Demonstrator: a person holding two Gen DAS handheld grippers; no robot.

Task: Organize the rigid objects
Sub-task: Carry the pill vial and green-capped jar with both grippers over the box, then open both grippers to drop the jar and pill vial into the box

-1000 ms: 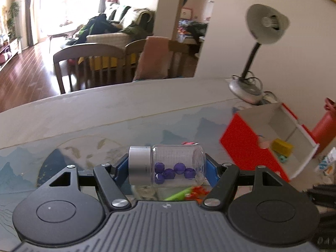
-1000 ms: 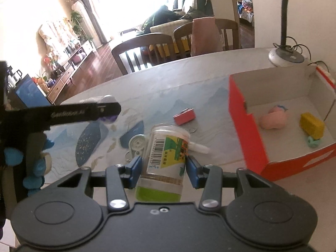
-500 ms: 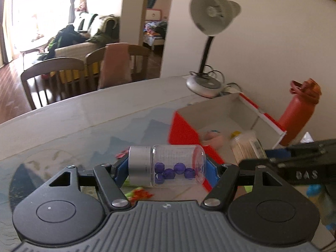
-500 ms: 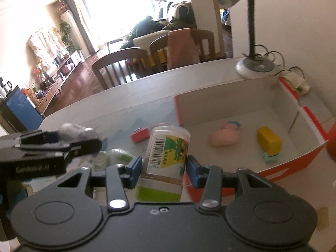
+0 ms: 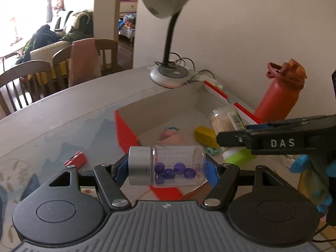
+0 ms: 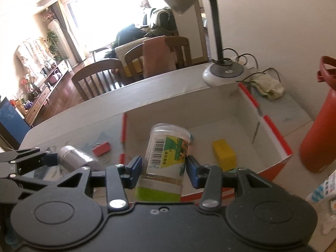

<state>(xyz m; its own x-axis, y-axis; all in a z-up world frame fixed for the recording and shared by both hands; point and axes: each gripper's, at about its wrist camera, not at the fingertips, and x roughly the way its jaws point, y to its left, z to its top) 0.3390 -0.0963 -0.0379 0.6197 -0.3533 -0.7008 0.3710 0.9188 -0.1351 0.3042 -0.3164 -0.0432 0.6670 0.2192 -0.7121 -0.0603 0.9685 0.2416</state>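
Observation:
My left gripper is shut on a clear jar with a silver lid and several purple beads, held sideways above the near left corner of the red-and-white box. My right gripper is shut on a toothpick tub with a green base and a barcode label, held over the box's near wall. In the left wrist view that tub hangs over the box's right side. Inside the box lie a yellow block and a pink toy.
A desk lamp stands behind the box, with cables and a cloth beside it. A red bottle is right of the box. A small red block lies on the table to the left. Chairs line the far table edge.
Both grippers have carried their containers to the right, from over the open table to above the box. Neither grip has changed.

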